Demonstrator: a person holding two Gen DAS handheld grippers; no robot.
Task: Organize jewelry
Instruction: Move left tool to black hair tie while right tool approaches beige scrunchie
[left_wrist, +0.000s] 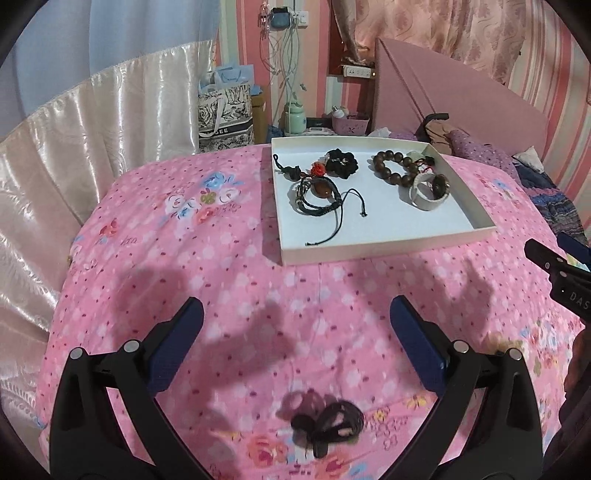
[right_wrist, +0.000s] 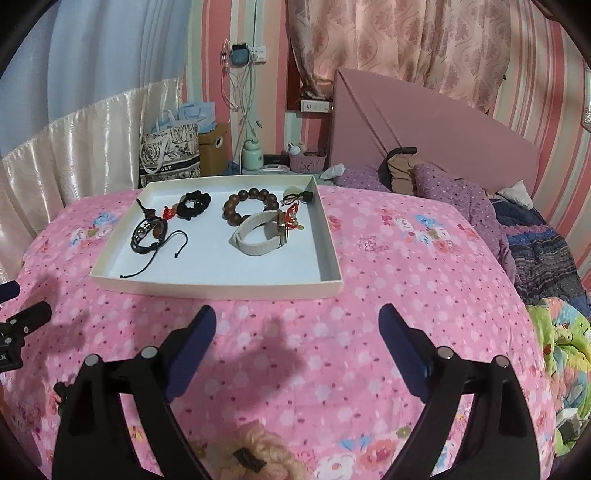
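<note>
A shallow white tray (left_wrist: 388, 243) (right_wrist: 218, 286) lies on the pink floral bedspread. In it are a black cord bracelet (left_wrist: 317, 199) (right_wrist: 151, 236), a black scrunchie (left_wrist: 341, 162) (right_wrist: 194, 205), a brown bead bracelet (left_wrist: 395, 166) (right_wrist: 251, 206) and a white band (left_wrist: 428, 194) (right_wrist: 256, 236). My left gripper (left_wrist: 295, 317) is open and empty above the bedspread; a dark brown hair tie (left_wrist: 321, 417) lies below it. My right gripper (right_wrist: 297, 325) is open and empty; a pinkish-blond scrunchie (right_wrist: 258, 446) lies below it.
The bedspread (left_wrist: 184, 258) (right_wrist: 406, 277) drops off at the left toward a satin curtain (left_wrist: 92, 147). A pink headboard (right_wrist: 424, 129) and purple pillows (right_wrist: 443, 184) are at the right. A nightstand with bags (left_wrist: 225, 114) stands behind the bed.
</note>
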